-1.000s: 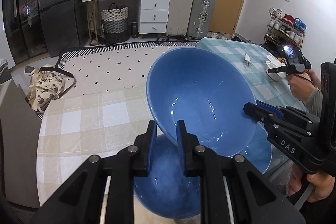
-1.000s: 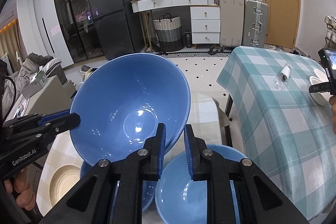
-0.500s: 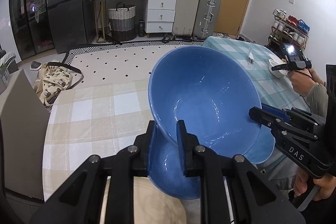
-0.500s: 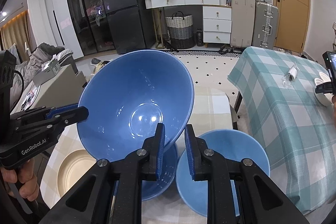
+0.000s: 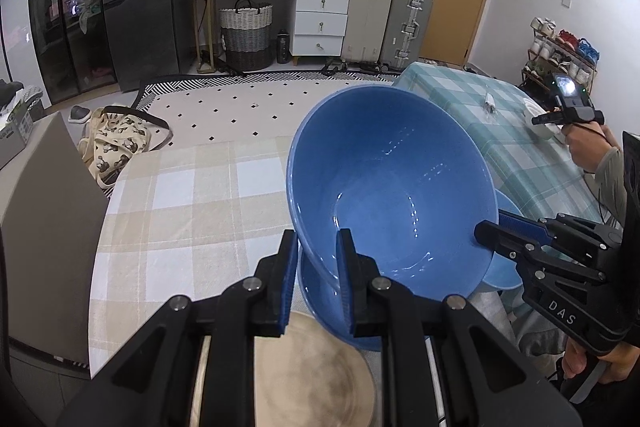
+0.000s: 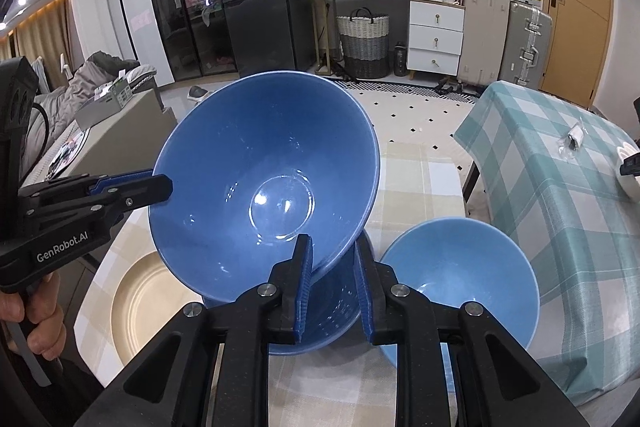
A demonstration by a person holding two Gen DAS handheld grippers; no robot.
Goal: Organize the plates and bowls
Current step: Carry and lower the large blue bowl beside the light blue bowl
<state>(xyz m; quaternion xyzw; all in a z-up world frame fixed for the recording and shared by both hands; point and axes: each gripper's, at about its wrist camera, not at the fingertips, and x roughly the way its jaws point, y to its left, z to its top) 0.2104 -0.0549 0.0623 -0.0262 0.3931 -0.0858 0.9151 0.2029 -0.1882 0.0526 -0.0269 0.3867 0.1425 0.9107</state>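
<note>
While tilted, large blue bowl, rim clamped by left hand-held gripper

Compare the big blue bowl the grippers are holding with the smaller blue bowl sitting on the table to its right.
The held blue bowl is tilted and raised, pinched at opposite rims by the left gripper and right gripper; the smaller blue bowl sits upright on the checked tablecloth, untouched. The held one is wider and a darker blue. Both are empty and glossy.

Big glossy blue bowl; smaller light-blue bowl; round beige plate. Desk cloth beige/white check; 2nd desk teal/white check. Rug white w/ black diamonds.
</note>
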